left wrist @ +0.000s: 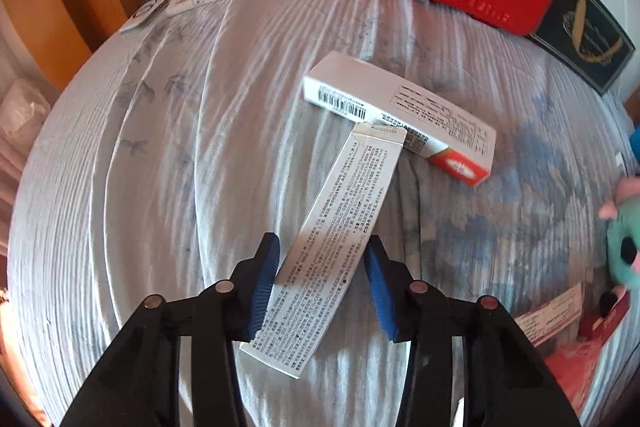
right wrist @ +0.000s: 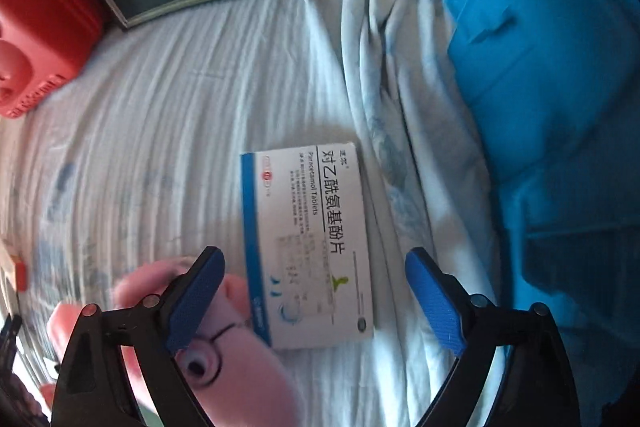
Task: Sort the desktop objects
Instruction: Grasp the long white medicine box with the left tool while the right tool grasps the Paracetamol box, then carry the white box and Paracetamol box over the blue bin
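Left claw (left wrist: 322, 281) with pads either side of a long white carton (left wrist: 326, 247), grip contact unclear; long axis runs forward, far end touching a second carton (left wrist: 400, 111) lying crosswise. Right claw (right wrist: 316, 301) spread wide above a flat paracetamol box (right wrist: 308, 247)

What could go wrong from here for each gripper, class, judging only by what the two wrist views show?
1. The left gripper straddles the long white box, whose far end overlaps the red-ended box; lifting may drag that one.
2. The right gripper is open over the paracetamol box, with a pink plush toy beside its left finger; closing could snag it.
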The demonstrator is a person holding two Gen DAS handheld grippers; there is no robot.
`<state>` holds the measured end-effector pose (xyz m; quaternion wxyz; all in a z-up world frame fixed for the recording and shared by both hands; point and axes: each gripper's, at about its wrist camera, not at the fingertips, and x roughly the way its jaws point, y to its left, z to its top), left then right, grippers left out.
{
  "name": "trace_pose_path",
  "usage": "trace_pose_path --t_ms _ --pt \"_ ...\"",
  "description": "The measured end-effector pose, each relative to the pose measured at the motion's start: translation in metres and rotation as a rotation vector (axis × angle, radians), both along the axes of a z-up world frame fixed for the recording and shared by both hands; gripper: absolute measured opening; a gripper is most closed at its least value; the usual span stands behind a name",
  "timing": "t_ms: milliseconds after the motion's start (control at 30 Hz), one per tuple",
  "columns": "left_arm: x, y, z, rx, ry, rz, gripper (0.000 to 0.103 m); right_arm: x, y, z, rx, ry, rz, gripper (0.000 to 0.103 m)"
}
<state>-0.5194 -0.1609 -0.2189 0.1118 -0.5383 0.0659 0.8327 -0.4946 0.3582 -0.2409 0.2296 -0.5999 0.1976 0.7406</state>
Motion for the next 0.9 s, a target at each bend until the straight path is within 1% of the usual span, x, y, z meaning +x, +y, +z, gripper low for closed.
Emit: trace_pose_path --t_ms 100,167,233,267,300,367,467,567,667,733,800,900 --pt "-0.008 0.001 -0.005 0.005 -0.039 0.022 0.043 -0.005 0.000 -0.009 -0.026 -0.001 0.013 0.093" --pt "-0.008 0.005 -0.005 -0.010 -0.028 0.014 0.038 -0.008 -0.001 -0.014 -0.033 -0.010 0.017 0.093" --pt "-0.006 0.007 -0.006 -0.017 -0.026 0.013 0.037 -0.010 0.000 -0.020 -0.040 -0.013 0.013 0.093" --pt "-0.004 0.008 -0.005 -0.020 -0.026 0.013 0.037 -0.010 0.000 -0.021 -0.050 -0.006 0.013 0.085" --pt "-0.002 0.009 -0.004 -0.030 -0.030 0.009 0.037 -0.009 -0.001 -0.020 -0.053 0.003 0.014 0.075" --pt "0.005 0.009 0.001 -0.058 -0.014 0.012 0.037 -0.006 -0.004 -0.014 -0.024 0.011 0.024 0.074" --pt "0.021 0.006 0.018 -0.050 0.029 0.022 0.037 0.005 -0.012 0.006 0.029 0.055 0.043 0.073" --pt "0.036 0.003 0.042 -0.043 0.086 0.036 0.037 0.021 -0.024 0.034 0.066 0.128 0.055 0.072" --pt "0.051 -0.002 0.068 -0.018 0.144 0.052 0.037 0.036 -0.038 0.067 0.105 0.216 0.065 0.072" --pt "0.062 -0.004 0.086 -0.009 0.186 0.056 0.037 0.047 -0.048 0.091 0.139 0.270 0.069 0.072" --pt "0.071 -0.007 0.100 -0.009 0.222 0.055 0.037 0.059 -0.065 0.126 0.194 0.335 0.095 0.072" --pt "0.093 -0.008 0.123 0.009 0.273 0.048 0.037 0.079 -0.084 0.165 0.191 0.439 0.119 0.072"
